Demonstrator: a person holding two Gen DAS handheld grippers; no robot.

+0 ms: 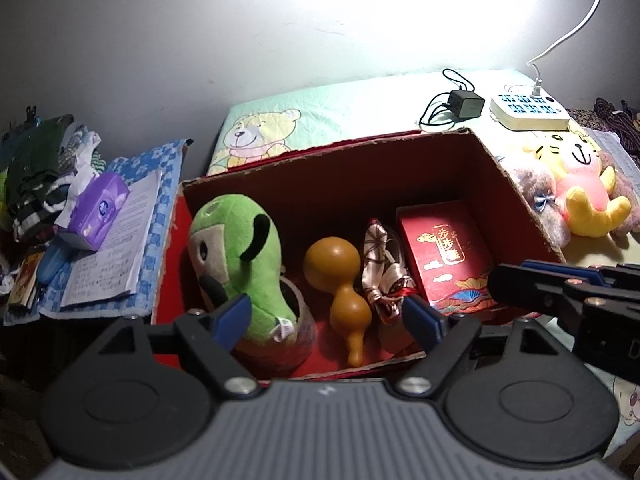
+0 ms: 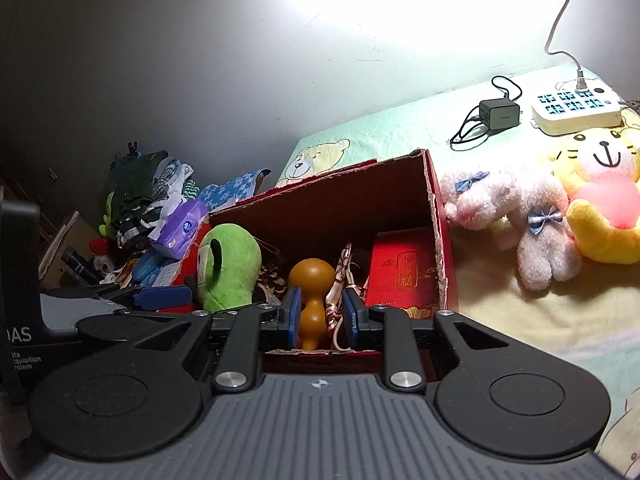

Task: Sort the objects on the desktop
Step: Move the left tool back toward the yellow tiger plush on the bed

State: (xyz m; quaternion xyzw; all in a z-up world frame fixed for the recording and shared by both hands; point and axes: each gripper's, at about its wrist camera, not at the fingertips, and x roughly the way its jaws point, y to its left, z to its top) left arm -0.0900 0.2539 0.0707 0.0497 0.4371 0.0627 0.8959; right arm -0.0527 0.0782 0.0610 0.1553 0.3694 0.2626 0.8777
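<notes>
An open cardboard box (image 1: 516, 184) with a red inside holds a green plush toy (image 1: 240, 248), an orange gourd (image 1: 344, 288), a patterned cloth piece (image 1: 380, 276) and a red gift box (image 1: 444, 252). My left gripper (image 1: 328, 320) hangs over the box's near edge, open wide, nothing between its blue pads. My right gripper (image 2: 323, 316) is at the near rim of the box (image 2: 436, 216) with a narrow gap between its pads. The gourd (image 2: 312, 280) shows through that gap, lying further back. In the left wrist view the right gripper (image 1: 520, 288) is by the box's near right corner.
A pink plush (image 2: 516, 216) and a yellow plush (image 2: 604, 200) lie on the bed right of the box. Behind them sit a white power strip (image 2: 576, 112) and a black charger (image 2: 500, 114). Left of the box are a purple tissue pack (image 1: 98, 210), a notebook (image 1: 116, 244) and piled clothes (image 1: 36, 176).
</notes>
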